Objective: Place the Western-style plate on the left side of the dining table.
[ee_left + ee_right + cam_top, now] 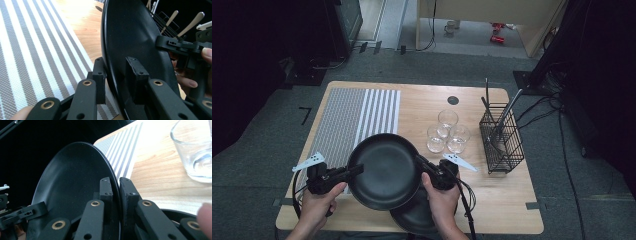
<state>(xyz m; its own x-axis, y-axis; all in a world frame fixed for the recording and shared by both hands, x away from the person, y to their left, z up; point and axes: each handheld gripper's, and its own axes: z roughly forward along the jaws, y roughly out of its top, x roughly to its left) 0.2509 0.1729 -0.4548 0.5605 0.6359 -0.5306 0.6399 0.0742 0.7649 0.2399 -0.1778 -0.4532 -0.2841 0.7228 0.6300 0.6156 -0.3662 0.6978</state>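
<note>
A black plate [384, 172] hangs just above the table's front, gripped at opposite rims. My left gripper [358, 170] is shut on its left rim; in the left gripper view the jaws [116, 67] straddle the plate's edge [135, 37]. My right gripper [420, 161] is shut on the right rim; in the right gripper view its pads [116, 185] pinch the thin edge of the plate [72, 177]. A second black plate [414, 217] lies on the table beneath, partly covered by the right hand.
A grey-and-white striped placemat [352, 112] covers the table's left half. Three clear glasses [447, 132] stand right of centre. A black wire basket [502, 140] with cutlery stands at the right edge. Bare wood [502, 200] shows at the front right.
</note>
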